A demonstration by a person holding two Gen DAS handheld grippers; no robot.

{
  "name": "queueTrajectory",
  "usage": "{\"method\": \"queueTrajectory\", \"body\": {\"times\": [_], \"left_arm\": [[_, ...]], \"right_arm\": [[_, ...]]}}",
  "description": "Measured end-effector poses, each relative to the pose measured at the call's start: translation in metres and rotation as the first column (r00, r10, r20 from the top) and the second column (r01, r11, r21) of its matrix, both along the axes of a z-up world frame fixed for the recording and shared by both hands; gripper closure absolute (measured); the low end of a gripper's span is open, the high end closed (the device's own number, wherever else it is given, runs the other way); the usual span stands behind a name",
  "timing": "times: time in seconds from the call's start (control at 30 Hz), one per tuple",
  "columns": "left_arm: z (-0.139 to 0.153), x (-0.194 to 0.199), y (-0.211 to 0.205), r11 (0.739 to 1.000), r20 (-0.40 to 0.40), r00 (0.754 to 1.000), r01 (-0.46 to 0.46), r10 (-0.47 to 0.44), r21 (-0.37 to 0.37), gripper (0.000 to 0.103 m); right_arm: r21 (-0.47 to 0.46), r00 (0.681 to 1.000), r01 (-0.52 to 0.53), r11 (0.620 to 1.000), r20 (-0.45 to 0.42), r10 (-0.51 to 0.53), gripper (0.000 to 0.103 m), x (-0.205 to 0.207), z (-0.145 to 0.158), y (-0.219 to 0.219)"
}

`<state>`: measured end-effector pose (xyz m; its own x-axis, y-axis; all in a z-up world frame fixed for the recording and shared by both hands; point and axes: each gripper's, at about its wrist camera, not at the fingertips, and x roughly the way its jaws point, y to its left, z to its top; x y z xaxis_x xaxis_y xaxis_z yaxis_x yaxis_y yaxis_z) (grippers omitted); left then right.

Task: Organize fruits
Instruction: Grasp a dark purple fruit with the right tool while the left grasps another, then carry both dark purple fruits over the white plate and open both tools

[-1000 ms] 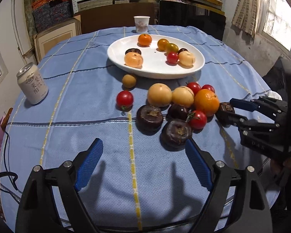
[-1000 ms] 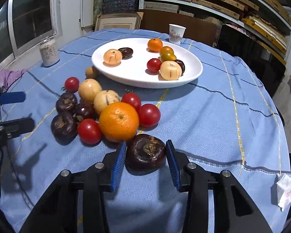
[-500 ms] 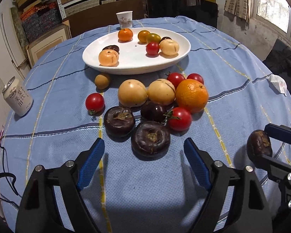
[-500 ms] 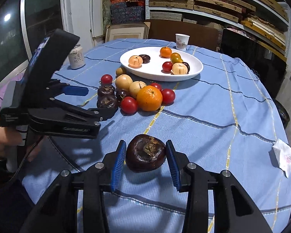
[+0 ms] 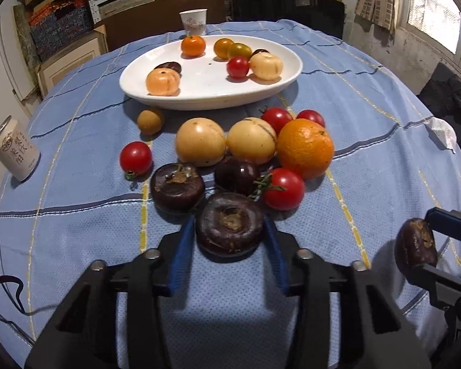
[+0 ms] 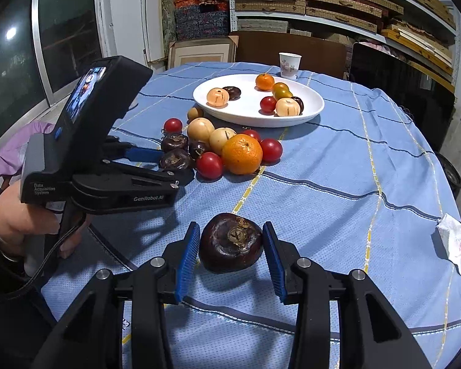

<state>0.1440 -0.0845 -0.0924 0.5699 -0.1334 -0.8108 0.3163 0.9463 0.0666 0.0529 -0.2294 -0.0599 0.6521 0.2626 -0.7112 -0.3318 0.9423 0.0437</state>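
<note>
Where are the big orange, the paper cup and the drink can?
big orange (image 5: 305, 148): left wrist view, middle of its peel.
paper cup (image 6: 289, 66): right wrist view, side wall.
drink can (image 5: 15, 152): left wrist view, printed side.

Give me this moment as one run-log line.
left gripper: closing around dark fruit on tablecloth | right gripper: shut on second dark fruit | plate: partly filled

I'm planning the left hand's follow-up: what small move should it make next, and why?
Probably finish closing, then lift. The left gripper is closing with its blue fingers flanking the nearest dark brown, flattened round fruit, which sits on the blue tablecloth against another dark fruit.
</note>
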Motion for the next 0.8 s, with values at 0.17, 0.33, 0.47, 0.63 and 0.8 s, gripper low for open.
{"method": "queueTrajectory", "body": {"times": [0.17,0.33,0.47,0.63,0.8], "left_arm": [[0.016,-0.011,0.015,0.997,0.026,0.999,-0.024,0.026,-0.074,0.06],[0.037,-0.031,0.036,0.991,0.039,0.999,-0.019,0.025,-0.131,0.06],[0.066,-0.045,0.057,0.985,0.066,0.997,-0.017,0.029,-0.171,0.06],[0.109,-0.056,0.073,0.984,0.158,0.987,-0.008,0.036,-0.177,0.06],[0.14,-0.033,0.073,0.978,0.176,0.984,0.011,0.026,-0.208,0.06]], "right_arm": [[0.0,1.0,0.001,1.0,0.015,-0.001,0.061,-0.003,0.005,-0.002],[-0.004,1.0,0.02,1.0,0.022,-0.02,0.061,-0.001,0.008,-0.007],[-0.013,0.998,0.041,0.999,0.04,-0.041,0.061,0.001,0.012,-0.011],[-0.006,0.992,0.073,0.997,0.104,-0.072,0.061,0.004,0.033,-0.023],[-0.003,0.978,0.075,0.997,0.196,-0.073,0.063,0.02,0.065,-0.029]]}}
